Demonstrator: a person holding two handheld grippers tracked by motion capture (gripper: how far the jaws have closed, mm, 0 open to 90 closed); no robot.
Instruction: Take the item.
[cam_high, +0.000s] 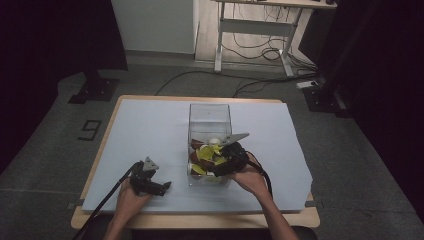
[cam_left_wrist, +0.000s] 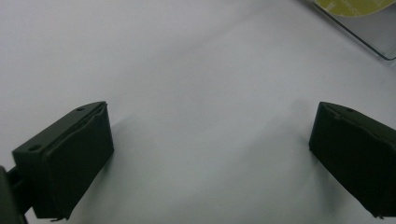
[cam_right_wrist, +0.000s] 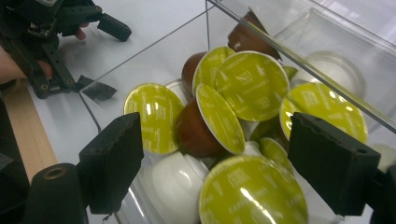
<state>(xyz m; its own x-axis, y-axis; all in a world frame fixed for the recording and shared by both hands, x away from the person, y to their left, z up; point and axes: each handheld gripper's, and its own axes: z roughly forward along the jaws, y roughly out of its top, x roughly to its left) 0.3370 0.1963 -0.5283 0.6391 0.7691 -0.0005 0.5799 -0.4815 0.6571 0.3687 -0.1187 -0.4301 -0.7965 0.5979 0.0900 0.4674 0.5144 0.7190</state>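
On a counter (cam_high: 150, 125) under 1 pale sheet: 1 clear plastic box (cam_high: 210, 117), upright near the middle, heaped with coffee capsules (cam_right_wrist: 254, 84). Right gripper (cam_high: 220, 162) at the box's near rim, jaws apart and empty, poised over the heap with nothing pressed between the pads; no capsule gripped. Seen from the right gripper view: about 7 yellow-green foil lids, at least 3 brown capsule bodies (cam_right_wrist: 198, 130), several white ones (cam_right_wrist: 175, 184), all tumbled at angles, some lids tilted upward, others on edge; exact total impossible to count, lower layers hidden. 1 brown capsule (cam_right_wrist: 250, 35) leaning against the far wall, above the rest. Left gripper (cam_high: 150, 182) low on the sheet, well apart from the box toward the near left corner, jaws spread wide over bare sheet, holding nothing. From the left gripper view: 2 black pads (cam_left_wrist: 74, 158) flanking blank sheet, with 1 corner of the box and 1 yellow-green lid (cam_left_wrist: 350, 5) at the upper right. 2 hands, 2 grippers, 1 trailing cable (cam_high: 105, 200) at each.
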